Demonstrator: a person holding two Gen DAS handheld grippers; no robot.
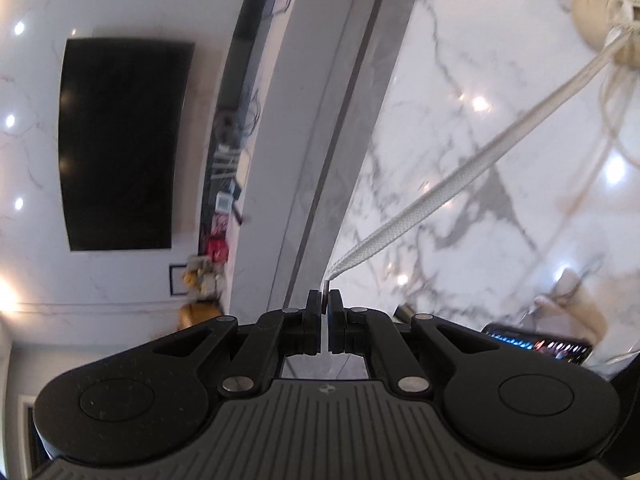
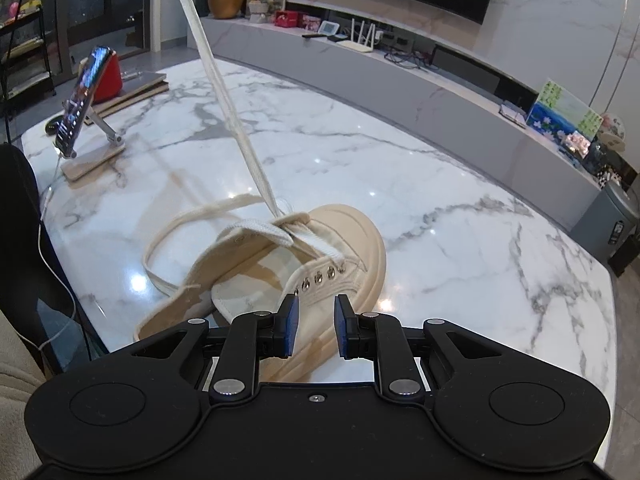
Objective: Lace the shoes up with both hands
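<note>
A cream canvas shoe (image 2: 352, 236) lies tilted on the white marble table (image 2: 460, 200). Its white lace (image 2: 224, 92) runs taut from the front eyelets up and to the left. My left gripper (image 1: 326, 298) is shut on the tip of that lace (image 1: 460, 176) and holds it high, far from the shoe (image 1: 596, 12). My right gripper (image 2: 316, 312) sits low at the shoe's near side, its blue pads a little apart with the eyelet flap between them. The other lace end (image 2: 168, 232) lies in a loose loop beside the shoe.
A phone on a stand (image 2: 80, 100) is at the table's left end, with a red object (image 2: 110, 76) on a board behind it. A white cable (image 2: 56, 280) hangs off the left edge. A low grey cabinet (image 2: 440, 80) and a wall screen (image 1: 120, 144) lie beyond.
</note>
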